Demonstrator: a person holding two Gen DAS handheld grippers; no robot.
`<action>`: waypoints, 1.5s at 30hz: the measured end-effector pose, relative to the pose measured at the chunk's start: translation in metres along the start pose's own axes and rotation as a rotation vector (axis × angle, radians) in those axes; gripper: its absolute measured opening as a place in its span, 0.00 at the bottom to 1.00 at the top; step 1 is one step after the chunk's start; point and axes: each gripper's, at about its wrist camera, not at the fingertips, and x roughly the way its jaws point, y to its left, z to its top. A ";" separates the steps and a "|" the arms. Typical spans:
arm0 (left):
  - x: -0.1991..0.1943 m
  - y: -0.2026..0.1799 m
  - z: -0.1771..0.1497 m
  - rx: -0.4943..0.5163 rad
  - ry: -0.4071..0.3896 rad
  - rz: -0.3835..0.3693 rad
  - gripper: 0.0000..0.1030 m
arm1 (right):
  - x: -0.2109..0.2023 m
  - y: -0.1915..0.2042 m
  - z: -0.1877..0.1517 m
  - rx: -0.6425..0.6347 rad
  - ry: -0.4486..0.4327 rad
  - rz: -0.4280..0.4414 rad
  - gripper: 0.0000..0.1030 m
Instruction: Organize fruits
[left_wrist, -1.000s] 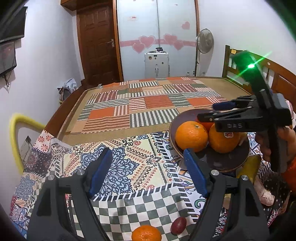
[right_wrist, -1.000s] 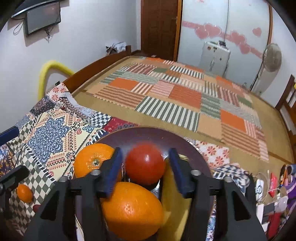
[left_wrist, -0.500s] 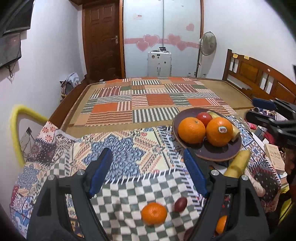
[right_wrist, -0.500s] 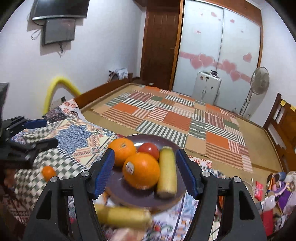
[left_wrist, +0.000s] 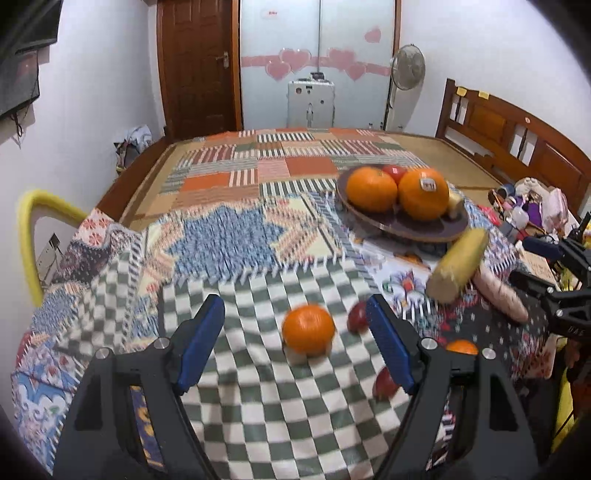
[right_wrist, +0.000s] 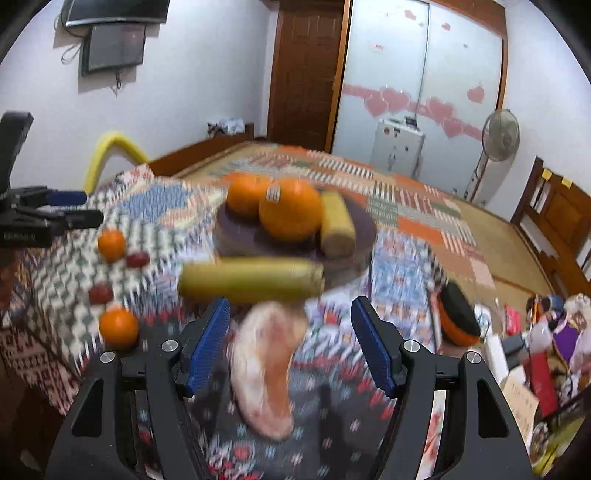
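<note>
— Fruits, where? A small round orange mandarin (left_wrist: 308, 328) lies centre frame on the green-checked cloth (left_wrist: 258, 387), between the left gripper (left_wrist: 295, 328)'s spread, empty blue fingers.

— And to the right?

— A dark round plate (left_wrist: 402, 225), upper right, holds two big oranges (left_wrist: 371, 188); a red fruit hides behind them. The right gripper (right_wrist: 290, 334), fingers apart, frames a blurred pale pink object (right_wrist: 264, 373).

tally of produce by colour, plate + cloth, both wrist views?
Orange: 4, two big oranges on the plate, two small ones on the cloth.
Red: 3, one tomato on the plate, two small red fruits on the cloth.
Yellow: 2 corn cobs.
Pink: 1 sweet potato.
Total: 10
</note>
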 end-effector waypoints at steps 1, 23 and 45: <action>0.001 -0.001 -0.004 -0.003 0.002 0.003 0.77 | 0.000 0.000 -0.004 -0.001 0.006 0.001 0.63; 0.044 -0.007 -0.013 -0.002 0.077 -0.023 0.37 | 0.002 0.008 -0.026 0.042 -0.004 0.037 0.26; 0.006 -0.051 0.013 0.096 -0.062 -0.074 0.36 | -0.043 -0.033 -0.008 0.107 -0.110 0.021 0.20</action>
